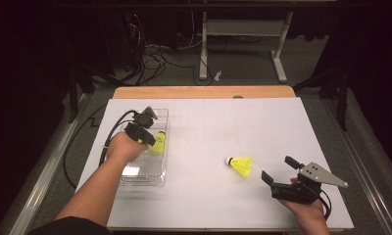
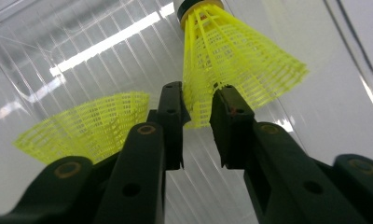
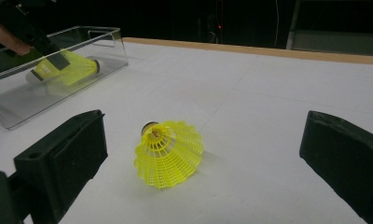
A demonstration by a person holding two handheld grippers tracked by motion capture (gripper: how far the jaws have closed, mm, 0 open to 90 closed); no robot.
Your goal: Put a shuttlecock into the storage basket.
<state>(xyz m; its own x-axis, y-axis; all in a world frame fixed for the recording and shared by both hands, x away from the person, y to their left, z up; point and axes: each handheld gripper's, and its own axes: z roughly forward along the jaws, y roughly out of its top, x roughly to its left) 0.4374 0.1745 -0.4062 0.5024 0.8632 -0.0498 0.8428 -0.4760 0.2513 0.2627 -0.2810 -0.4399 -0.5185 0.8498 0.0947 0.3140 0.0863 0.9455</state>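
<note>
Left gripper: jaws narrow, a yellow shuttlecock skirt between them — the pads seem just off it, though it is hard to tell.
Its place: inside the clear plastic box at table's left.
Right gripper: jaws wide — a second shuttlecock lies between them on the white table.

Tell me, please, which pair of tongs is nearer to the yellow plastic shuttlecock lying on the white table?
The right tongs. They sit open just beside the yellow plastic shuttlecock on the white table, facing it. The left tongs are far across, inside the clear plastic box.
</note>
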